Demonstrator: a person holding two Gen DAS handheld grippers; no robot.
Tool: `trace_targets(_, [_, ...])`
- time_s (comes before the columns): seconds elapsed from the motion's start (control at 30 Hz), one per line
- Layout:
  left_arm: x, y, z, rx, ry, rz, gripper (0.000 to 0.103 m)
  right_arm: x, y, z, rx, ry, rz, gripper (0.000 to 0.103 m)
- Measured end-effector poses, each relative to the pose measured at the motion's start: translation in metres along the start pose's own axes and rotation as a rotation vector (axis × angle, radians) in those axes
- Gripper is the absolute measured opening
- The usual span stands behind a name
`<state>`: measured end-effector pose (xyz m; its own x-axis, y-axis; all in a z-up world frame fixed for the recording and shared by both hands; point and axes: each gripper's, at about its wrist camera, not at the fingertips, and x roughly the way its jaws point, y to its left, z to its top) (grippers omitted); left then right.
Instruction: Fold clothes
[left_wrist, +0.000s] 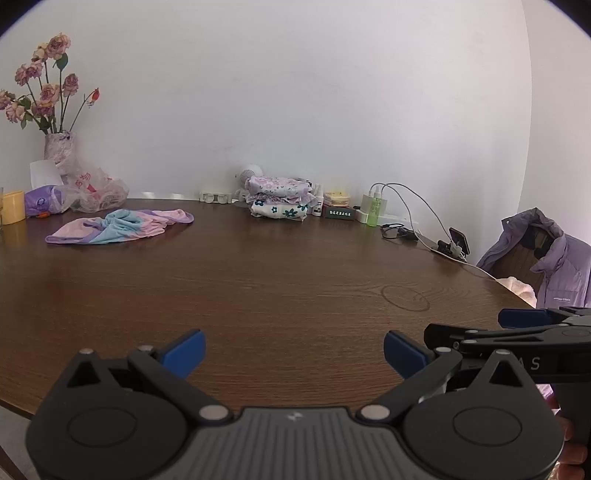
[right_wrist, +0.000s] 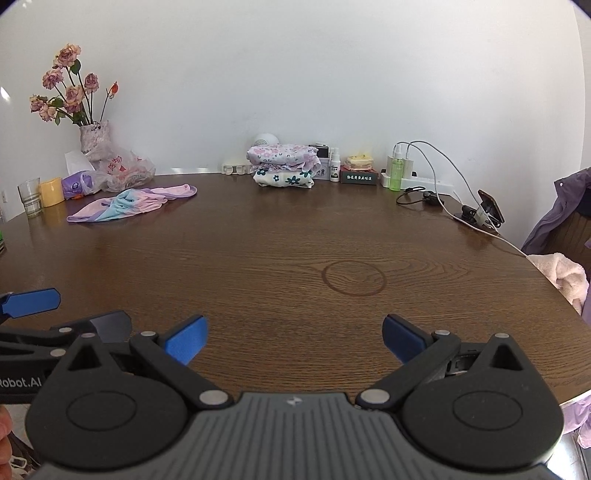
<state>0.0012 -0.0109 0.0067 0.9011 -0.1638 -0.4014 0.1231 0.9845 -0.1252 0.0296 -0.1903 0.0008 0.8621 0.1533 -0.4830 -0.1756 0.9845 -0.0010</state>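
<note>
Left gripper (left_wrist: 294, 350) and right gripper (right_wrist: 293, 338) are held above the dark wooden table (right_wrist: 295, 240), jaws apart, empty; a crumpled pink, blue and lilac garment (left_wrist: 118, 225) is seen far left; folded floral clothes (right_wrist: 283, 166) are stacked at the wall.

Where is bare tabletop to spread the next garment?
The wide middle of the table is bare, between both open grippers, the pink garment far left and the folded stack. Crowded: back edge and charger cables far right.
</note>
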Motion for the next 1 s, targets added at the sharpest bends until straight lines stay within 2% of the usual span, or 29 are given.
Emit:
trace_targets(0.67, [-0.008,-0.0007,-0.0031,-0.006,-0.018,0.054,0.103,-0.0019,-0.0064,-0.0012,0.034,0.001,0.0,0.103])
trace_targets(1.0, [-0.0073,0.0015,-0.0041,-0.014,-0.008,0.052,0.103,-0.005,-0.0035,-0.0007,0.032,-0.008,0.011,0.103])
